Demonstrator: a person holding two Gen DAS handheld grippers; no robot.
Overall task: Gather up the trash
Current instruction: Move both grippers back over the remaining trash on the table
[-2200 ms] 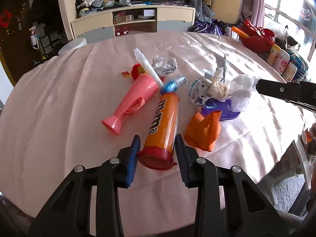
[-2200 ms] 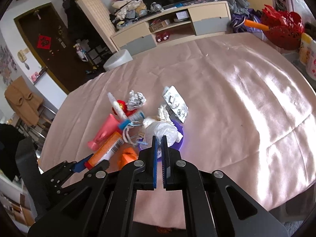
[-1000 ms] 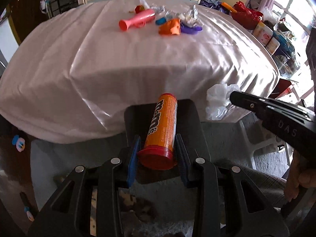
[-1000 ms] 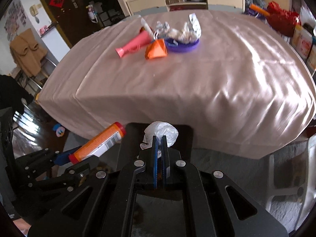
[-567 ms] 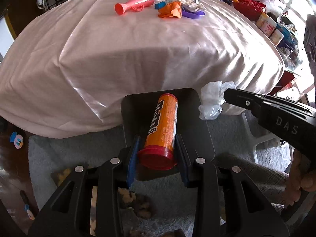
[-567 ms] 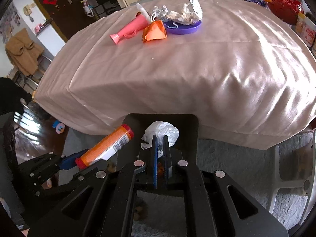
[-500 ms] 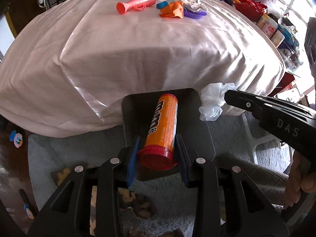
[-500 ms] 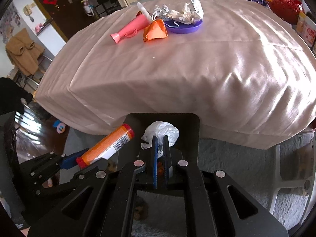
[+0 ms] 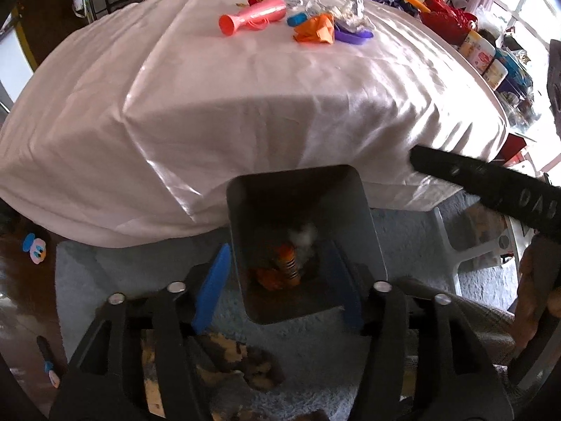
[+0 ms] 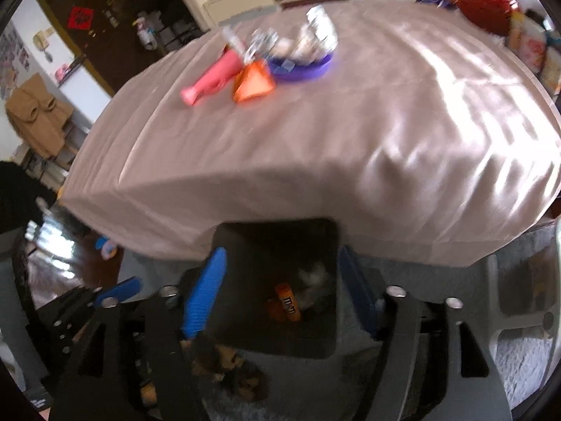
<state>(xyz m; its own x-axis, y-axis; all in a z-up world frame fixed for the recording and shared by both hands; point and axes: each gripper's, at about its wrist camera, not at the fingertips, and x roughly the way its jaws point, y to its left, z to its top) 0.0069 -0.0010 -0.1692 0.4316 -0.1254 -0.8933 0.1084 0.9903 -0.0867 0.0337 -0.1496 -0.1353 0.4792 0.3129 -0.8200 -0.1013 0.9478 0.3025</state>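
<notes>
A dark grey, square-mouthed plastic bin is standing on a pale grey carpet, tucked against the hanging edge of a shiny pinkish tablecloth. Inside it, near the bottom, an orange cylindrical candy tube with dark lettering is lying tilted, with a crumpled white plastic wrapper just beside its upper end and a scrap of orange material touching its lower end. In the right wrist view the same tube and the pale wrapper are showing blurred in the bin's shadowed interior.

The left gripper is hovering over the bin's near rim, pointing steeply down, its blue-padded jaws having just been opening — they are now standing apart with nothing between them but the bin's mouth below. The right gripper is hanging above the same opening, also angled down; its jaws have just been opening too and are standing wide, gripping nothing. From the left wrist view, the right gripper's black body is reaching in from the right edge, with a person's hand wrapped around its handle.

Further back on the table, more litter is waiting: a pink trumpet-shaped plastic tube, a crumpled orange wrapper, and a shallow purple dish holding foil and paper scraps — all clustered close together.
</notes>
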